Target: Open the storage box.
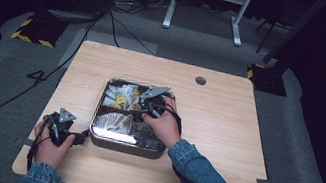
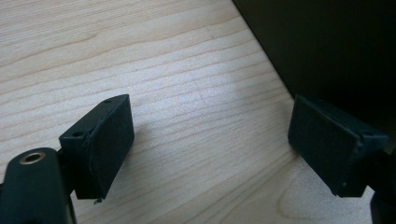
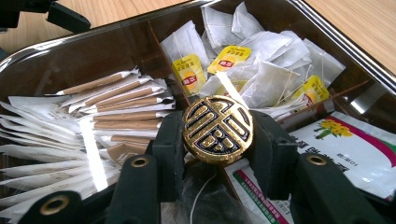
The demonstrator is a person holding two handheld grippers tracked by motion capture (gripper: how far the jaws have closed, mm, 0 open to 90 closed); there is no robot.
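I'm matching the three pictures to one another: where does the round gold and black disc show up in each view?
High view: too small to make out; the right hand-held gripper is over the tray's middle.
Left gripper view: not in it; bare wood between open jaws.
Right gripper view: the gold disc sits centre, clamped between the jaws.
Shared landmark: the metal tray, whose dark side is at upper right in the left gripper view.

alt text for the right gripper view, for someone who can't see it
The right gripper clamps a round gold and black medallion between its black jaws, above a divided metal tray. The tray holds tea bags, paper sticks and flower-printed sachets.
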